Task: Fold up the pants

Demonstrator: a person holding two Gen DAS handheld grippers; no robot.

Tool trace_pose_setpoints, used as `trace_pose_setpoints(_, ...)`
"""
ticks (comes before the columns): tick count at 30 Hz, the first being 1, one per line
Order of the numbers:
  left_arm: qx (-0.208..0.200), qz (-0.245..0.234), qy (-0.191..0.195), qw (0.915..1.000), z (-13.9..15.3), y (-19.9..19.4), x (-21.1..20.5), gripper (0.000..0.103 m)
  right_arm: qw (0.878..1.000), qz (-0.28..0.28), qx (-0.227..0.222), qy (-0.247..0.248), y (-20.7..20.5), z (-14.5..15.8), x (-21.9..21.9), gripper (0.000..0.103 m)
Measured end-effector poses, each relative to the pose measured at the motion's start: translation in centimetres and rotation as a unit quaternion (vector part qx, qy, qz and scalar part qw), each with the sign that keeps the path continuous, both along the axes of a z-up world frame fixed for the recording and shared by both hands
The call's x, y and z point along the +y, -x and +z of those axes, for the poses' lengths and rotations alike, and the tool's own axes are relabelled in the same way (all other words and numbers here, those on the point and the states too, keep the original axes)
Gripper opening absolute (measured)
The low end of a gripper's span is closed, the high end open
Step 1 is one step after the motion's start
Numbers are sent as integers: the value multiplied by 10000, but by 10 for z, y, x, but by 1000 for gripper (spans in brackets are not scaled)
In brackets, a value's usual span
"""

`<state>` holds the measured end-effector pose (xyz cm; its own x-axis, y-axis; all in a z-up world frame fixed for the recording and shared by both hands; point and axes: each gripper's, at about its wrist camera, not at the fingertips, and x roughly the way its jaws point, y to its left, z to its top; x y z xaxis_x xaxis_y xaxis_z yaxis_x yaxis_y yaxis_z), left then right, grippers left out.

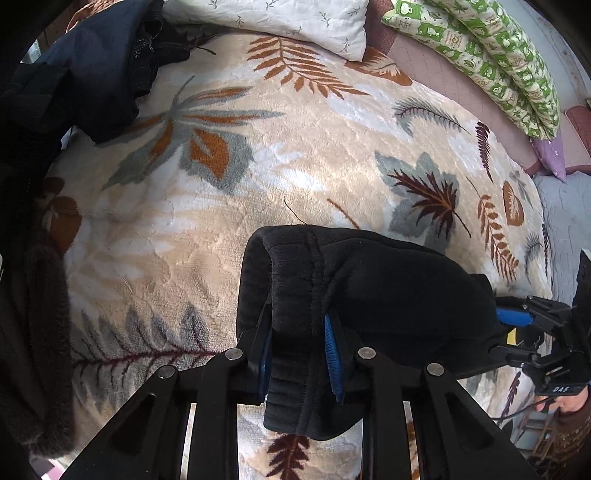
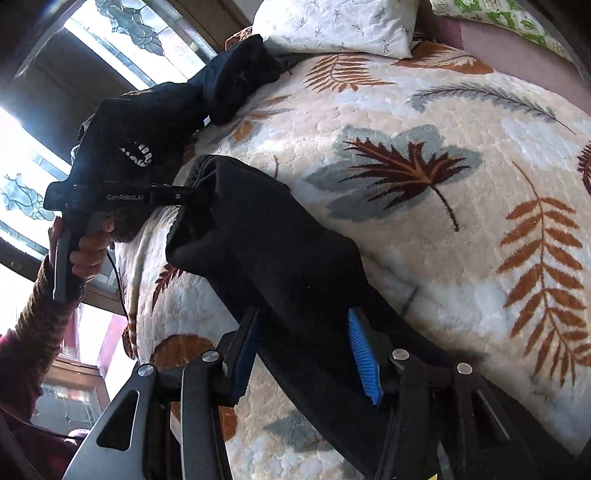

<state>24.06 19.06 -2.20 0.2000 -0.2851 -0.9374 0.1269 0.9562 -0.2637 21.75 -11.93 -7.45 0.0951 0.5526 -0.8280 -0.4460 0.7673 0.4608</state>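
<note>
Black pants hang bunched between both grippers just above the leaf-patterned blanket. At the bottom of the left wrist view, my left gripper is shut on a ribbed band of the pants, with blue pads on either side of the fabric. From there the cloth runs right to my right gripper. Seen from the right wrist, the right gripper is shut on a thick fold of the pants. The left gripper, held by a hand, grips their far end; its fingertips are hidden in the fabric.
A heap of dark clothes lies on the bed's far left corner. A white pillow and a green patterned quilt sit along the head of the bed. Windows stand beyond the bed's left edge.
</note>
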Motion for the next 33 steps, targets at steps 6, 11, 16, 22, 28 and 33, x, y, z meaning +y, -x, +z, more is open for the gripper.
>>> trace_pose_setpoints(6, -185, -144, -165, 9996, 3, 7, -5, 24, 9962, -750, 86, -427, -34, 7, -31, 50)
trace_pose_setpoints(11, -155, -164, -62, 9997, 3, 7, 0, 24, 9963, -822, 195, -132, -57, -6, -24, 49)
trace_pose_setpoints(16, -139, -172, -43, 9997, 1, 5, 2, 24, 9991, -230, 317, 178, -55, -23, 6, 49)
trace_pose_setpoints(22, -106, -131, 28, 9999, 2, -3, 3, 27, 9980, -71, -195, 599, -42, -14, 19, 17)
trace_pose_setpoints(28, -101, 56, -58, 9999, -4, -19, -1, 39, 9962, -117, -410, 762, -36, -10, 23, 13)
trace_pose_setpoints(33, -8, 433, 308, 9986, -2, -26, 6, 23, 9904, -169, -823, 1094, -33, -1, 27, 8)
